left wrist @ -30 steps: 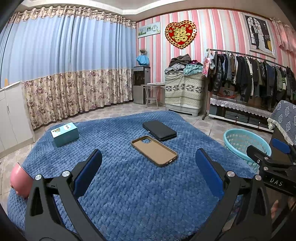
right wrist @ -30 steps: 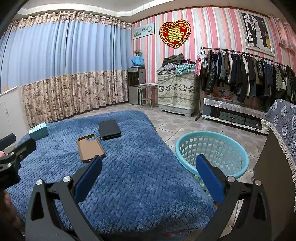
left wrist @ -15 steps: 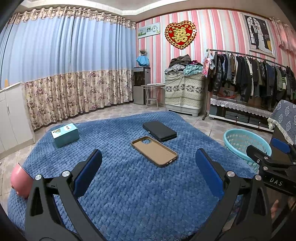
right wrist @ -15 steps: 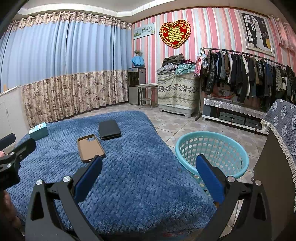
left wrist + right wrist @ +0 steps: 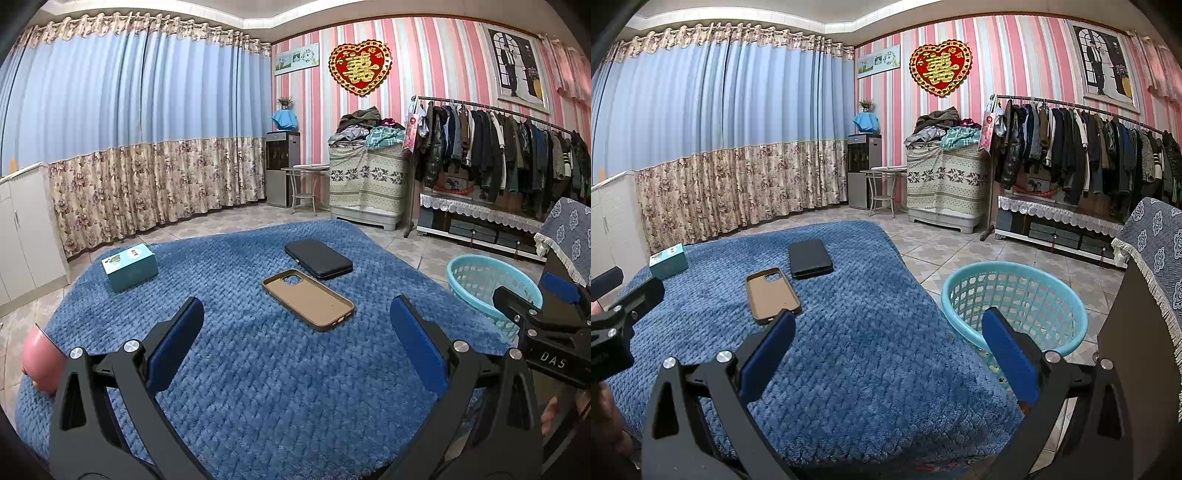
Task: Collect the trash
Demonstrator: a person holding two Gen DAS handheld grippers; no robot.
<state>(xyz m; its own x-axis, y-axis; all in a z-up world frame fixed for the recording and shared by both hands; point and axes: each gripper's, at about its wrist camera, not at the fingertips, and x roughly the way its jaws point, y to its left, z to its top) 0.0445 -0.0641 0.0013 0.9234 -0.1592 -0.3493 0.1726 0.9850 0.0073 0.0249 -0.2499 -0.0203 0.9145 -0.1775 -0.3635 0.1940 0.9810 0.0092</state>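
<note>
Deep blue woven-texture blanket (image 5: 258, 369), tan phone case (image 5: 308, 303), black wallet case (image 5: 318, 257), teal box (image 5: 130, 266), turquoise lattice basket (image 5: 1015, 306), pink-and-white striped wall (image 5: 424, 66), blue curtains (image 5: 129, 96) with floral beige hem, red-and-gold heart (image 5: 360, 67).

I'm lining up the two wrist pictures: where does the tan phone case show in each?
Left wrist view: the tan phone case lies at centre on the blue blanket, just in front of the black case.
Right wrist view: the tan phone case lies left of centre, above the left blue finger pad.
Shared landmark: the teal basket.
</note>
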